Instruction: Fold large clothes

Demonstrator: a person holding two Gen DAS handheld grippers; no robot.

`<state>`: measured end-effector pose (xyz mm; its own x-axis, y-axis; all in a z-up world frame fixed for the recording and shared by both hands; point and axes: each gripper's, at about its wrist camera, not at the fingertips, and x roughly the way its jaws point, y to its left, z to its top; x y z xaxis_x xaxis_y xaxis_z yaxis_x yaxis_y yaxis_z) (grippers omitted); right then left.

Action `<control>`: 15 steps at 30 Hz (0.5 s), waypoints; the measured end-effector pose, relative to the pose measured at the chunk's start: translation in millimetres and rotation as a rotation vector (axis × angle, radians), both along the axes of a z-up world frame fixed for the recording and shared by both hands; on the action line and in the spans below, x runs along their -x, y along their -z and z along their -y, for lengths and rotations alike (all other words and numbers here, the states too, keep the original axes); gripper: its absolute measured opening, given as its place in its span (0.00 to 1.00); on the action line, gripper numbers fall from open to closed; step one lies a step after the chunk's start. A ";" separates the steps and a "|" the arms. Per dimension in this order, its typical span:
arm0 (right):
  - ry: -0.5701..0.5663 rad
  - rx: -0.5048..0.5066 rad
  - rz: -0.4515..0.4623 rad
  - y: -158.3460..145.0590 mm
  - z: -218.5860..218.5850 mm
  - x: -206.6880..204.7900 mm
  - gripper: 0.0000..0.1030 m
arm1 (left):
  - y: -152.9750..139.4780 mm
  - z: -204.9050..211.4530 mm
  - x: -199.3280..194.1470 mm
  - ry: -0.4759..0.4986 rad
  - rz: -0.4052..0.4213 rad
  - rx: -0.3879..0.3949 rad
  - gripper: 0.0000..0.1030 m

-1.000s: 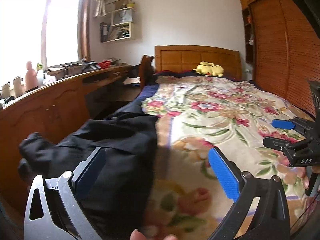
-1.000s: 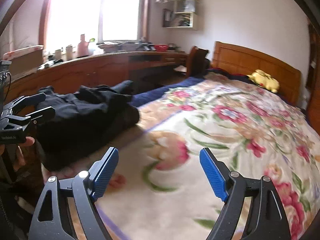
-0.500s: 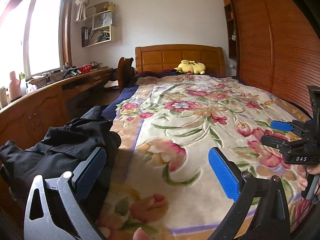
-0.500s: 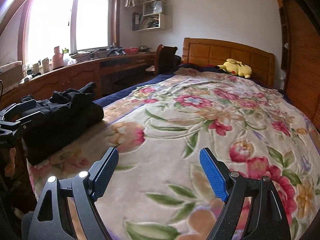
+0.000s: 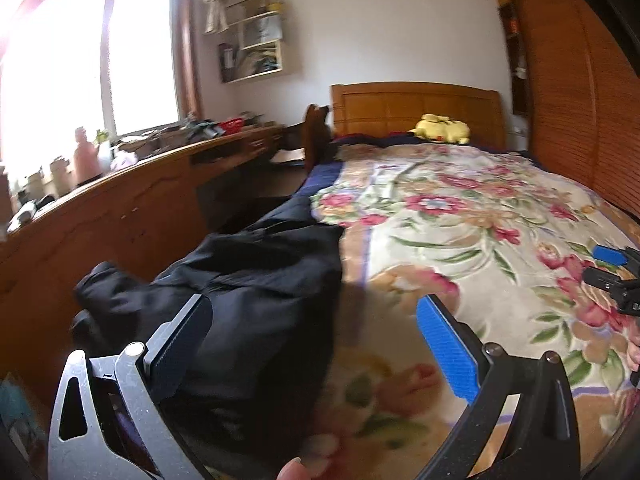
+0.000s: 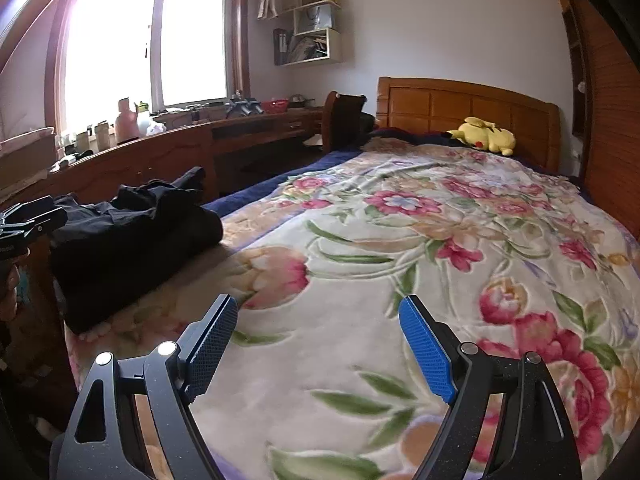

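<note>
A crumpled black garment [image 5: 256, 300] lies bunched at the near left corner of the bed, on the floral blanket [image 5: 460, 216]. My left gripper [image 5: 312, 304] is open and hangs just short of it, its left finger in line with the heap and nothing between the pads. The right wrist view shows the same garment [image 6: 132, 236] well to the left. My right gripper [image 6: 318, 302] is open over bare blanket [image 6: 400, 240], apart from the cloth. Each gripper appears at the edge of the other's view: the right gripper [image 5: 612, 276] and the left gripper [image 6: 32, 220].
A long wooden desk [image 6: 180, 152] with bottles and clutter runs along the left under the window. A chair [image 6: 344, 120] stands by the headboard [image 6: 468, 112]. A yellow plush toy [image 6: 484, 136] lies at the bed's head. A slatted wardrobe [image 5: 580, 120] lines the right side.
The left wrist view swung right across the bed half a second ago and has come back left onto the black garment. The right wrist view has turned right, leaving the garment farther left.
</note>
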<state>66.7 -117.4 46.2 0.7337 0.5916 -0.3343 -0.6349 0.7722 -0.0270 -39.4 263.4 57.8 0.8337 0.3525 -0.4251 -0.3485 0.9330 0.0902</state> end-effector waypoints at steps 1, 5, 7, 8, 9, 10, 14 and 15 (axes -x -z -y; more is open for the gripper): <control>-0.003 0.000 0.003 1.0 0.1 -2.7 0.82 | 1.7 -2.7 2.0 -0.005 0.001 0.005 0.99; 0.002 -0.003 0.013 3.8 1.9 -3.9 0.82 | 5.9 -3.7 5.1 -0.007 0.008 0.015 0.99; 0.015 -0.001 0.021 5.6 4.2 -3.0 0.82 | 8.8 2.9 2.1 0.007 0.008 0.018 0.99; 0.023 0.000 0.026 6.7 7.0 -2.3 0.82 | 10.4 7.9 0.3 0.018 0.009 0.020 0.99; 0.033 -0.002 0.031 7.0 10.3 -0.9 0.82 | 12.5 16.7 -3.2 0.035 0.012 0.022 0.99; 0.050 -0.004 0.037 7.5 14.4 1.4 0.82 | 13.3 23.3 -6.1 0.051 0.014 0.023 0.99; 0.109 -0.017 0.056 9.1 34.7 9.2 0.82 | 16.5 61.1 -20.1 0.125 0.034 0.021 0.99; 0.126 -0.021 0.064 9.1 41.0 10.2 0.82 | 17.3 74.2 -25.5 0.150 0.040 0.022 0.99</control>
<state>56.6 -158.3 37.0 0.8218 0.4999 -0.2734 -0.5305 0.8464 -0.0471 -13.9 189.2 40.5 0.8929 0.2135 -0.3964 -0.2076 0.9765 0.0584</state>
